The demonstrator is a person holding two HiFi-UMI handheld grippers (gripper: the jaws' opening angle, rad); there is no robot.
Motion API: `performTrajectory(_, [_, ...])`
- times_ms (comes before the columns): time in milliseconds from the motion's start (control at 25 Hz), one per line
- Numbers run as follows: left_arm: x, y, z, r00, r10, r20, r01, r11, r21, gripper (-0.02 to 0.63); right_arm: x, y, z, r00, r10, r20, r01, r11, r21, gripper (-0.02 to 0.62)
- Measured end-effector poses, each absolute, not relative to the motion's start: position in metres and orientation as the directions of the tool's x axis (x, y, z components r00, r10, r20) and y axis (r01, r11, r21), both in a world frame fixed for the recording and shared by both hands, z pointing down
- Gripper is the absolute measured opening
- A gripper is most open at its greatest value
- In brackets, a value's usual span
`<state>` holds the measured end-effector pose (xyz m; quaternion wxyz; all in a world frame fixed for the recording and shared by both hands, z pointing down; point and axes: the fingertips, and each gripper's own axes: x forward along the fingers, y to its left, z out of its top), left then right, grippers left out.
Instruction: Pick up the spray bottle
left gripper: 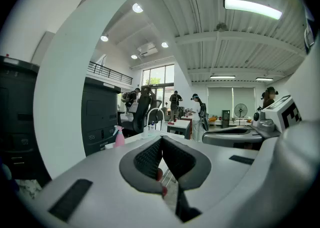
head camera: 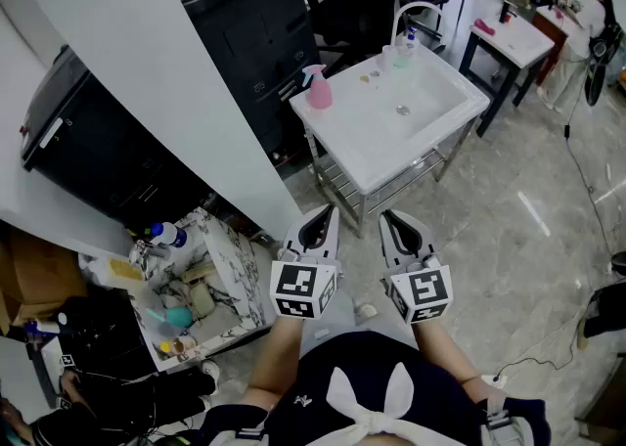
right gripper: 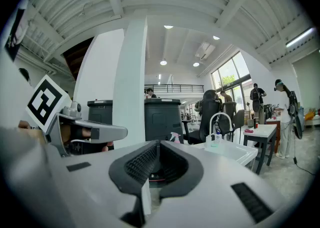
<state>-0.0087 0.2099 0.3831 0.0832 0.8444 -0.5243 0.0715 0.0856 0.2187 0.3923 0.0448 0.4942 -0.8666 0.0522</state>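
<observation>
On the left corner of the one white sink, a single pink spray bottle is seen standing upright. Short of the sink's near edge, two grippers are held side by side, the left gripper and the right gripper, each with jaws closed on nothing.

White sink table, pink spray bottle on its corner
</observation>
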Motion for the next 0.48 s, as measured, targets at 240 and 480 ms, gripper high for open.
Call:
performTrajectory(240, [-0.006,0.202,0.384,0.448,-0.870,0.205,-0.893,-0.445,0.063,0.026,0.086,0.213,0.393,-0.504,-0.856,0.117,-0.864,0.501,-0.050,0.035])
performTrajectory(480, [-0.009,0.182,0.383,0.448,-0.871,0.199,-0.893,-0.445,0.066,0.026,0.085,0.195,0.393,-0.499,-0.859,0.111,-0.866,0.497,-0.051,0.035])
